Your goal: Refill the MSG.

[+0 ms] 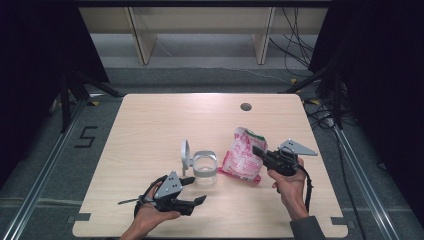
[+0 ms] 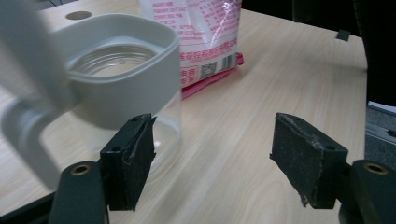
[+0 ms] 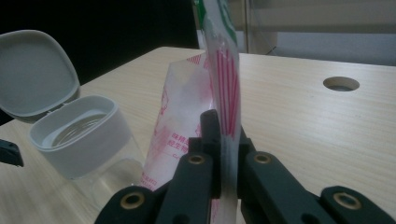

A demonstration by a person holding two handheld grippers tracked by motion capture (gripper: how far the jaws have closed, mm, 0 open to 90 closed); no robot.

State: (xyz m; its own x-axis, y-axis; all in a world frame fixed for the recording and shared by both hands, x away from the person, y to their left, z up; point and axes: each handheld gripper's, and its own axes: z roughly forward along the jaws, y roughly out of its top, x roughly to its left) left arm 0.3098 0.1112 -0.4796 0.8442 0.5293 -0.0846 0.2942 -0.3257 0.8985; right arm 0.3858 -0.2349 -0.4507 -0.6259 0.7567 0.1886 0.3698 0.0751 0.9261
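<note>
Pouring prep, by the looks of it. We've got the right gripper (image 1: 261,153) clenched on the edge of a pink-and-white printed plastic pouch (image 1: 242,155), and in the right gripper view that pouch's sealed side seam (image 3: 227,112) runs straight up from between the two jaws, so the pouch hangs pinched by its edge with its lower end still near or on the light wooden table (image 1: 150,130). Gripping it by the seam makes sense to us: it keeps the body of the pouch free to tip.

Just to the left of those jaws stands the clear glass jar with a grey plastic collar (image 3: 79,140), its hinged grey lid (image 3: 35,72) flipped back and standing open, so the mouth is clear for whatever comes out of the pouch. Looking down the collar in the left gripper view, we see nothing inside the jar (image 2: 119,63); it looks empty, just bare glass. What's in the pouch we can't tell, since it's opaque, and we can't tell whether its top is cut open either.

The left gripper (image 1: 192,192) is released, jaws spread wide with nothing between them. The jar sits just ahead of its left jaw, the pouch farther beyond. Our guess is it's lining up to steady the jar.
</note>
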